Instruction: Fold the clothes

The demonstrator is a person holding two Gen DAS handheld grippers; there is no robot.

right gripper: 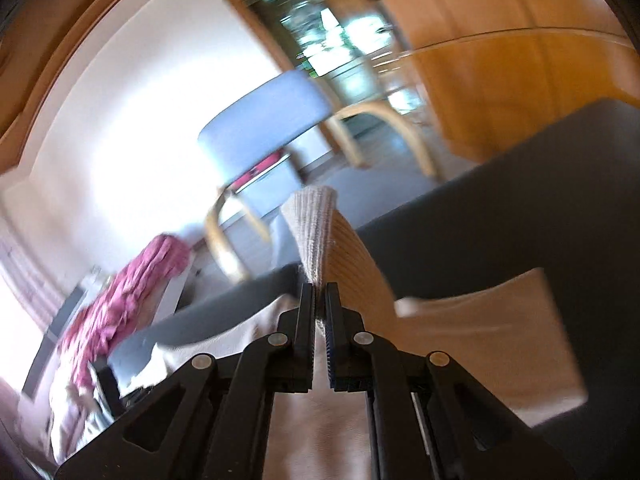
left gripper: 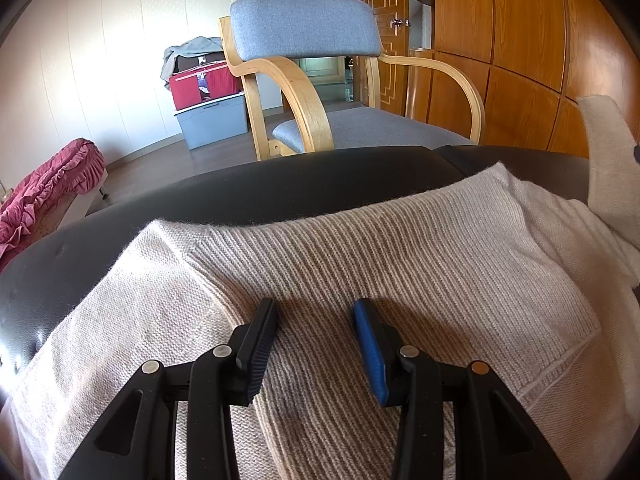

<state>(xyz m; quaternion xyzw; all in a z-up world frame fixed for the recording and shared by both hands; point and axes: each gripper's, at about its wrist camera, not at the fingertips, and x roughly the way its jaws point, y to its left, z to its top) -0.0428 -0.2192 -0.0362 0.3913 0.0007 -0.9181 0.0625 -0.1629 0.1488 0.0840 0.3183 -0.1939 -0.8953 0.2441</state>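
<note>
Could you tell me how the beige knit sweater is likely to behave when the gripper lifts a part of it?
The sweater is probably floppy: it drapes over the black surface. The part pinched by the right gripper curls over, so it will likely sag. Its ribbed knit probably grips rather than slips.

The left tongs [left gripper: 316,312] are spread wide and level, with both fingers pointing to 12 o'clock, one black and one blue. The right tongs [right gripper: 319,296] are pressed together on a fold of knitted cloth [right gripper: 316,224], and the view is tilted and blurred.

Grey-cushioned wooden armchair [left gripper: 316,80] (bentwood arms) before white wall [left gripper: 100,60], wood-panelled wall [left gripper: 520,40].
</note>
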